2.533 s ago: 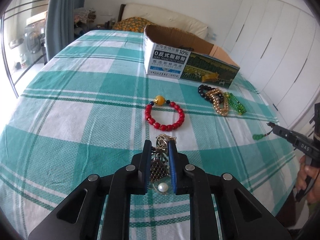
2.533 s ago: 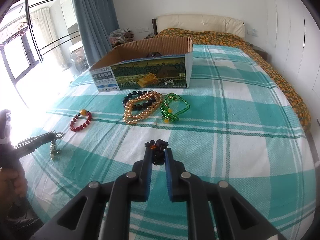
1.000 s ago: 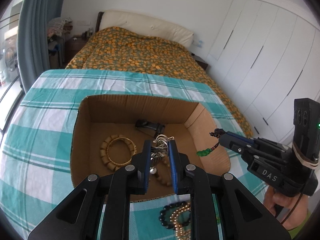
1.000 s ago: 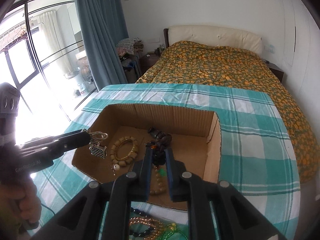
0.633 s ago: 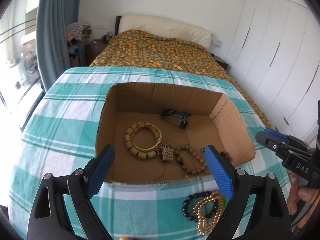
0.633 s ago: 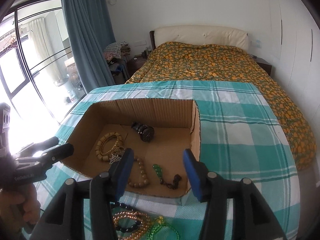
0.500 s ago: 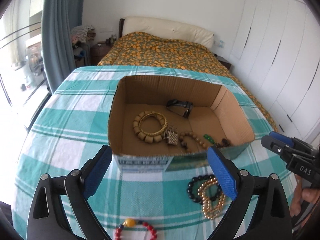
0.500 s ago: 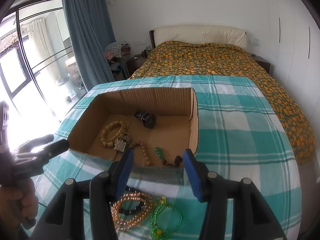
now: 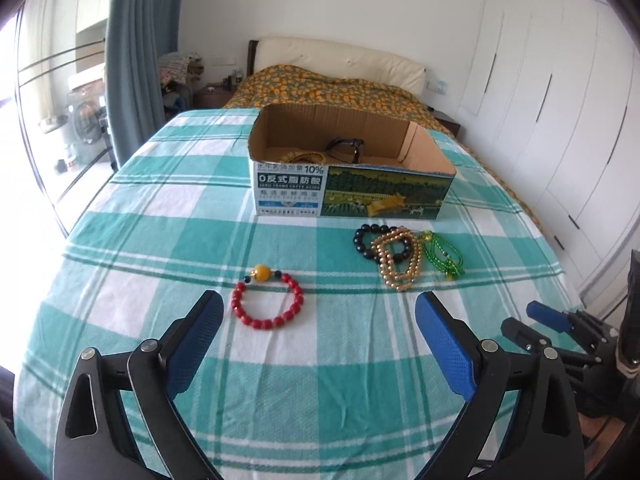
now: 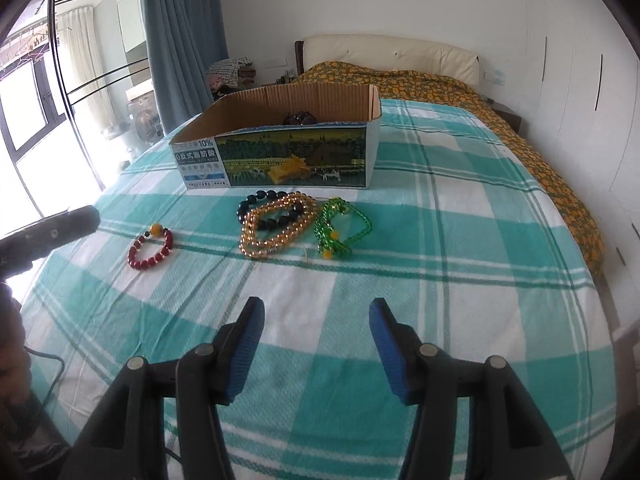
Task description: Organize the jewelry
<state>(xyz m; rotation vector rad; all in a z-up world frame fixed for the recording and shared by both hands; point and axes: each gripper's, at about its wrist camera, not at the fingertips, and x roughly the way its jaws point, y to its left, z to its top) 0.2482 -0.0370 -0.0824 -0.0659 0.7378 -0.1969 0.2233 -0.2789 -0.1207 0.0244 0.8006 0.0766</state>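
Note:
My left gripper [image 9: 320, 304] stands wide open over the checked cloth, empty, just short of a red bead bracelet [image 9: 262, 271] [image 10: 156, 229]. My right gripper [image 10: 316, 308] [image 9: 528, 320] has its jaws opening with nothing between them, well short of a heap of black beads [image 10: 248, 204], gold beads [image 10: 256, 248] and green beads [image 10: 328, 236]. The same heap shows in the left wrist view: black [image 9: 362, 246], gold [image 9: 400, 276], green [image 9: 444, 256]. Behind stands the open cardboard box [image 9: 352, 190] [image 10: 296, 160], with a dark item [image 9: 346, 148] and a wooden bracelet [image 9: 304, 157] peeking over its wall.
The table wears a teal and white checked cloth [image 10: 440, 240]. A bed with an orange patterned cover [image 10: 440, 80] lies behind it, blue curtains [image 10: 180, 40] and windows at the left, white wardrobe doors [image 9: 560, 120] at the right. A hand [image 10: 12, 340] holds the left gripper.
Both grippers were shut on small jewelry pieces above the box. They opened, the pieces landed in the box, and both pulled back to the near side of the table.

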